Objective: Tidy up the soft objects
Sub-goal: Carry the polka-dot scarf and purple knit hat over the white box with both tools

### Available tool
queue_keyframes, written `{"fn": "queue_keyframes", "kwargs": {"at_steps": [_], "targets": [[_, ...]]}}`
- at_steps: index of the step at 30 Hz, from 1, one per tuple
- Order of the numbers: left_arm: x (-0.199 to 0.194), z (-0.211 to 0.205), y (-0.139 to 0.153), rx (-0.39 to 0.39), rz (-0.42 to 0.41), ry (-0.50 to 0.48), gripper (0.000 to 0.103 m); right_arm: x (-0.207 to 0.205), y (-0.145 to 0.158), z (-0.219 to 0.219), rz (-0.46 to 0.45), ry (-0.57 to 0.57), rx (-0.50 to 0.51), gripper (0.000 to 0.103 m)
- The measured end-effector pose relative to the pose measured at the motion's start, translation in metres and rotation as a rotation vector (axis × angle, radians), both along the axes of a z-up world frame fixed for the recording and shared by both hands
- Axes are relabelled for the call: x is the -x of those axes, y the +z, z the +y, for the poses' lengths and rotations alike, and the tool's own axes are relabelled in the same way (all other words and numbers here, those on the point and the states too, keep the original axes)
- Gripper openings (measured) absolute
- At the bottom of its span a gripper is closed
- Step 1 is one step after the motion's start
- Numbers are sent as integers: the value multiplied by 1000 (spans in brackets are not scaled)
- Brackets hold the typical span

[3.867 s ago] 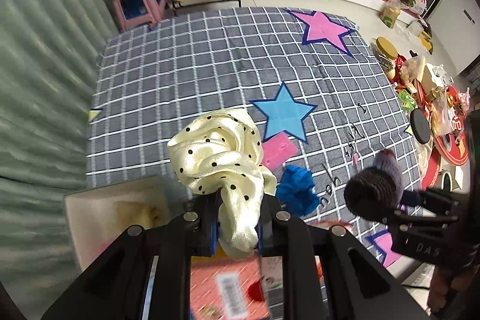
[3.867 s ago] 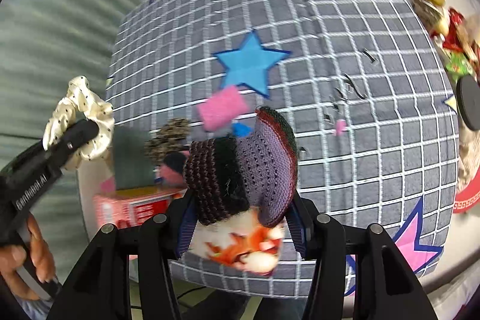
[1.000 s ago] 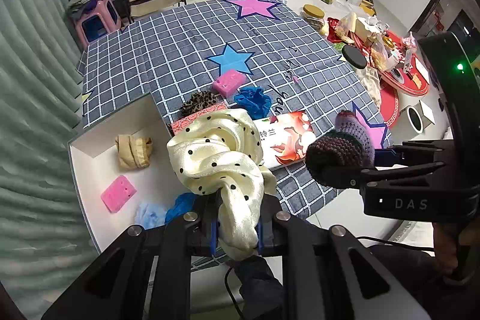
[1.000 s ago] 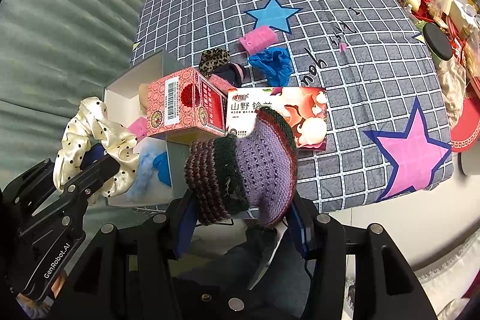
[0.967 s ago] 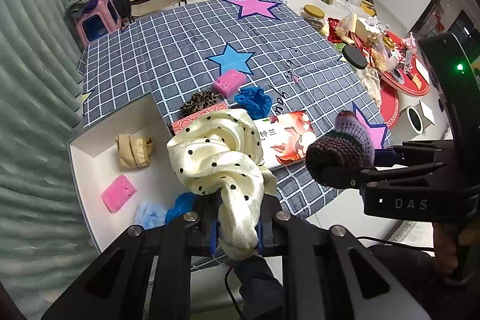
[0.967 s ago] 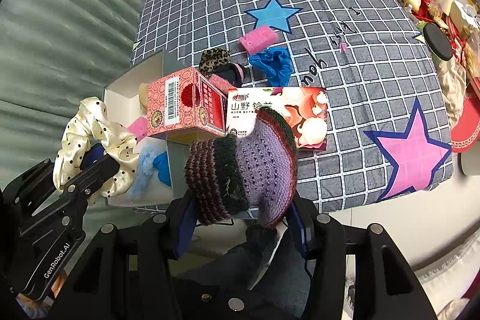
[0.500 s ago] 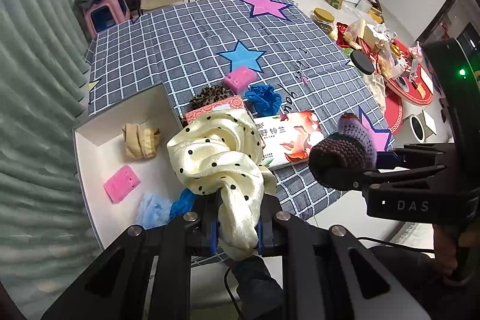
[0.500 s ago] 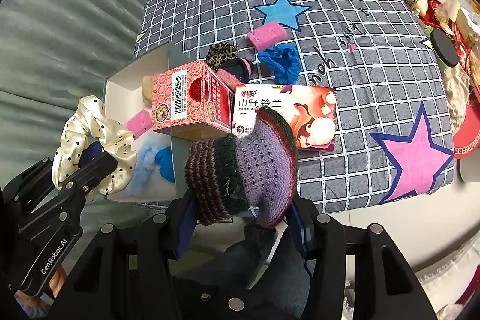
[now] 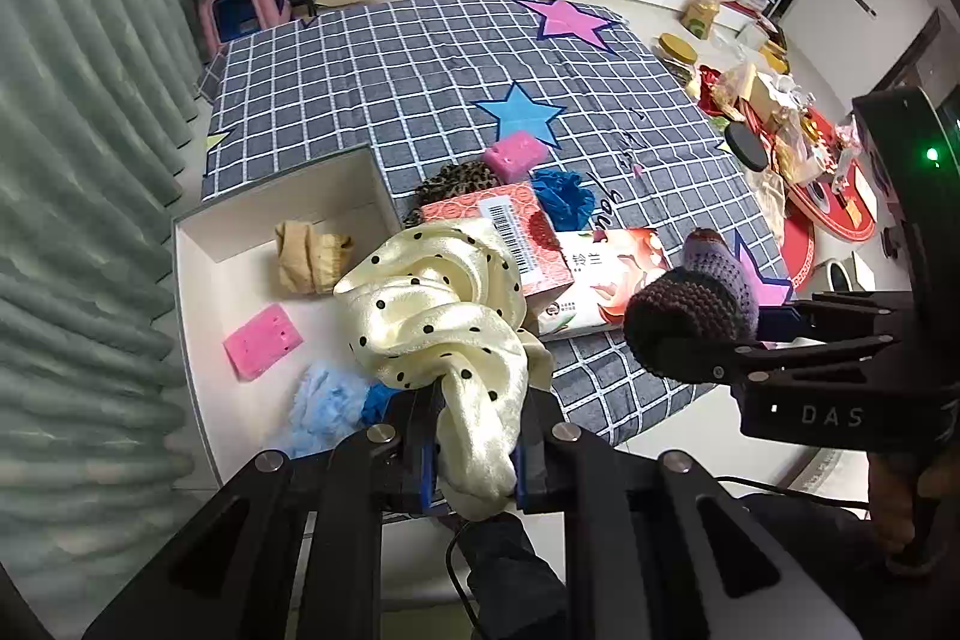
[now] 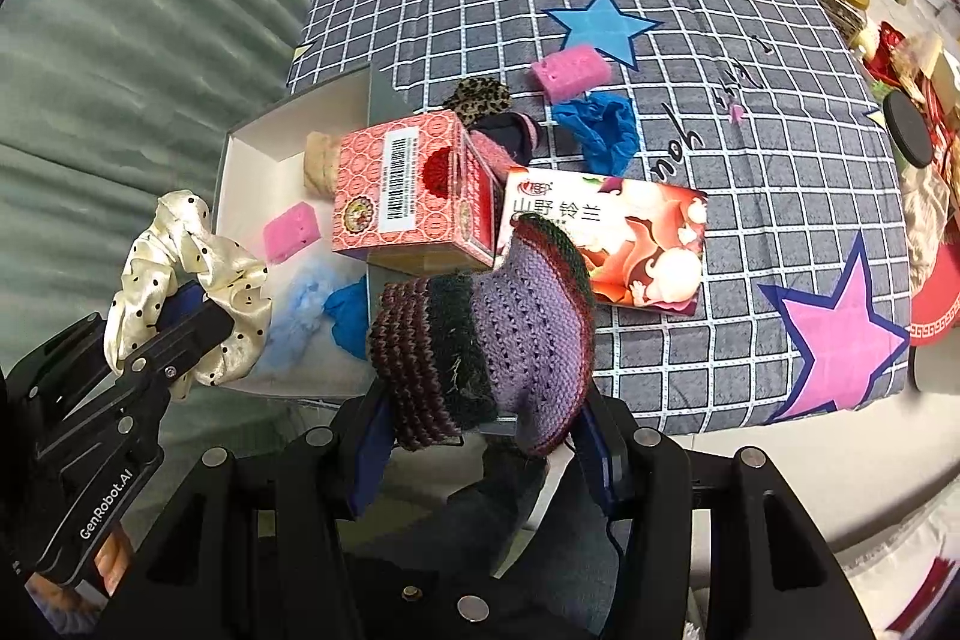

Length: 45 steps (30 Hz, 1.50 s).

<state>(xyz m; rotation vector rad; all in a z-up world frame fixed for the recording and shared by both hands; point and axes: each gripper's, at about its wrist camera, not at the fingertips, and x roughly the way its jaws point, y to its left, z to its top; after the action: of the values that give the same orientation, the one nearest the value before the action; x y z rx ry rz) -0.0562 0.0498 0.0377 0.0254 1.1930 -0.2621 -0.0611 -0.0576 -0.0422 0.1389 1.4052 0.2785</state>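
left hand-held gripper (image 9: 471, 454) clenched on scrunchie (image 9: 441, 316); right hand-held gripper (image 10: 486, 445) gripping knit hat (image 10: 480, 334), both raised.

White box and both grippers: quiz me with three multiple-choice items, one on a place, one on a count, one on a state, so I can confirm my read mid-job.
1. Where does the pink sponge in the white box lie?
A. on the box floor, near the beige cloth roll
B. on the blue star
C. on top of the red carton

2. How many pink sponges show in all?
A. one
B. two
C. four

3. What is the left gripper doing?
A. open, holding nothing
B. shut on the cream polka-dot scrunchie
C. shut on the knitted hat

Answers: 1 A, it lies flat inside the walls; 2 B, a second pink sponge rests on the tablecloth; 3 B, the fabric is pinched between its fingers, while the right gripper holds the knitted hat.
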Motion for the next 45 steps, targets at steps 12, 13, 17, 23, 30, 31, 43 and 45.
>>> {"fn": "queue_keyframes", "kwargs": {"at_steps": [12, 13, 17, 23, 30, 31, 43, 45], "targets": [[1, 14, -3, 17, 7, 44, 20, -3, -2, 13, 6, 41, 13, 54], [2, 15, -3, 18, 7, 46, 20, -3, -2, 14, 7, 44, 14, 54], [2, 19, -4, 25, 9, 58, 20, -3, -2, 16, 8, 56, 19, 54], [3, 22, -4, 29, 11, 66, 20, -4, -1, 19, 10, 71, 25, 54], [3, 28, -7, 35, 15, 82, 20, -5, -2, 23, 16, 84, 27, 54], [3, 29, -7, 36, 16, 85, 20, -5, -2, 23, 18, 87, 28, 54], [-1, 39, -8, 43, 12, 125, 20, -13, 6, 36, -2, 137, 47, 54], [-2, 41, -6, 36, -5, 124, 20, -18, 15, 37, -34, 148, 47, 54]]}}
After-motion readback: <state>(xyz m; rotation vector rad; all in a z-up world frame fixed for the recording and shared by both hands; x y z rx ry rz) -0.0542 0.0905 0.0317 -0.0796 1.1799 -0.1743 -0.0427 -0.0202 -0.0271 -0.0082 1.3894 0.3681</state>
